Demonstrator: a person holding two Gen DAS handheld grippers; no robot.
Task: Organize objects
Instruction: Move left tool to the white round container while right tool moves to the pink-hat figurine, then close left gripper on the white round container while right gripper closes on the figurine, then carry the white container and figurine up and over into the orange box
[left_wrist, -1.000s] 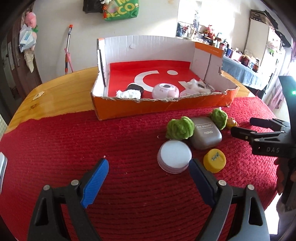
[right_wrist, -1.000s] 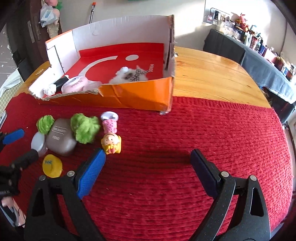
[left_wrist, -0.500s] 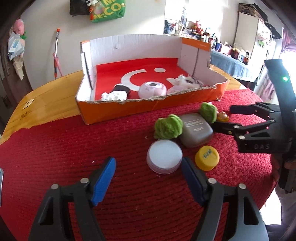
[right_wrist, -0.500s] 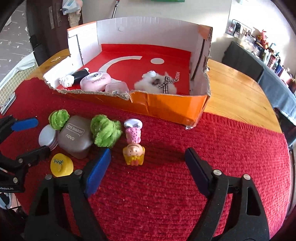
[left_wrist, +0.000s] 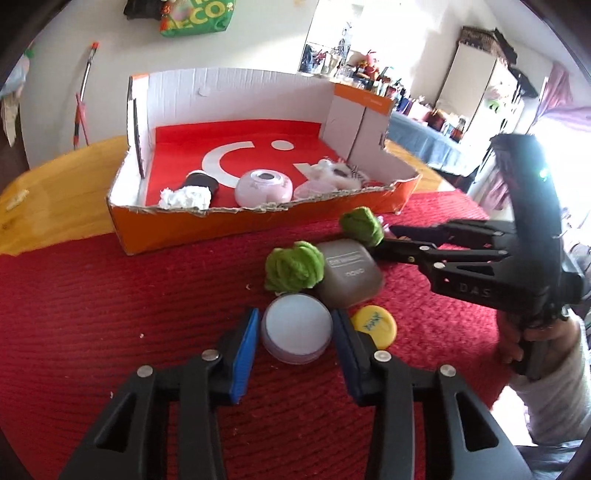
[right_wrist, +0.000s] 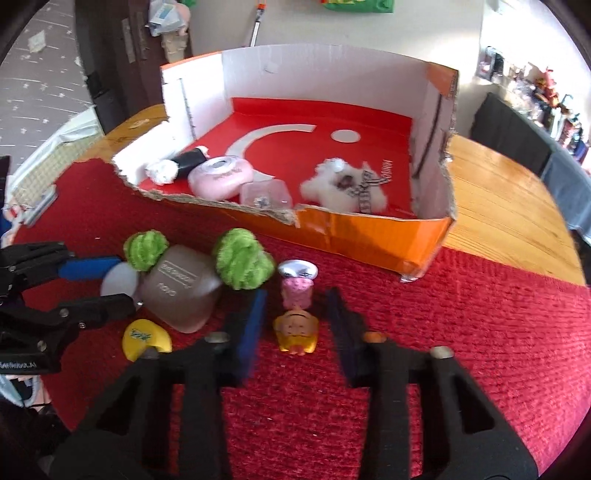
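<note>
The left hand-held gripper has just been closing and its blue pads now sit against both sides of the round white-lidded jar, which rests on the red mat just in front of the grey eye-shadow case.

The right hand-held gripper has also just been closing. The small doll figurine lies between its pads, just to the right of the case in the right wrist view, but the frame is blurred and a gap shows on either side, so I cannot tell whether the pads actually press it.

Two green yarn pompoms flank the case, touching it. A yellow cap lies just in front of the case.

Behind the case stands the orange cardboard box on the table, holding a pink round container, a white fluffy toy and a black tube.
</note>
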